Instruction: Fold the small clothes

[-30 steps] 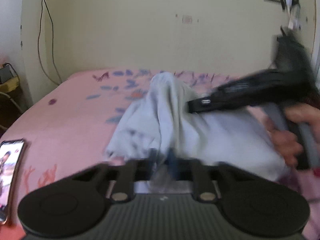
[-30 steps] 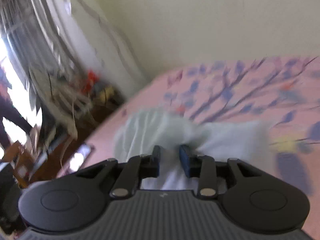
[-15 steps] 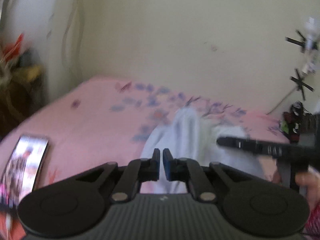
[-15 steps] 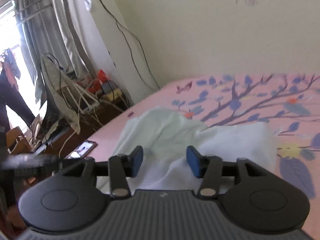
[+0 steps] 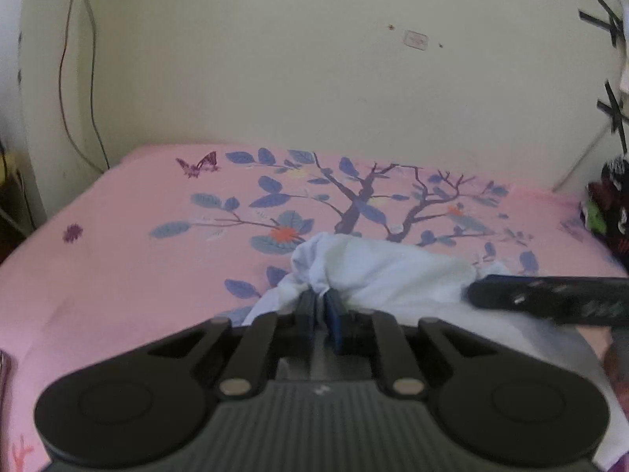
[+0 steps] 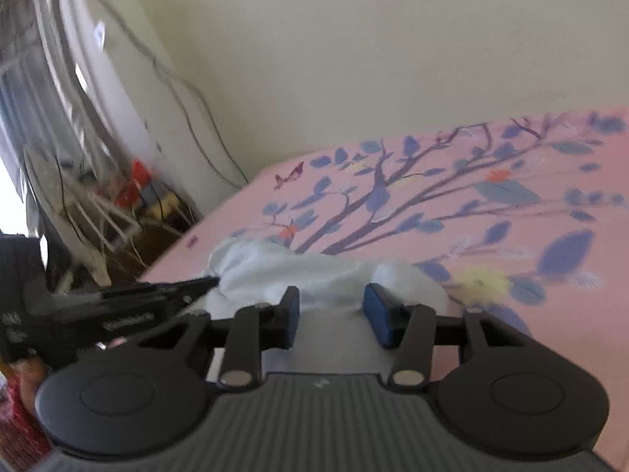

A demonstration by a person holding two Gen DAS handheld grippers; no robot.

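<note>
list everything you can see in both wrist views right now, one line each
garment: one, pale blue-white, bunched on the bedsheet
bedsheet: one, pink with blue leaf and tree print, under the garment
wall: one, cream, behind the bed
cables: a few, dark, hanging down the wall at left
clutter: several things, mixed colours, blurred, on the floor beside the bed
left gripper: one, black, shut on the garment
right gripper: one, black, open, garment between its pads

My left gripper: black linkage arms, silver pivot screws, blue pads, ribbed grey housing. My right gripper: identical build.
</note>
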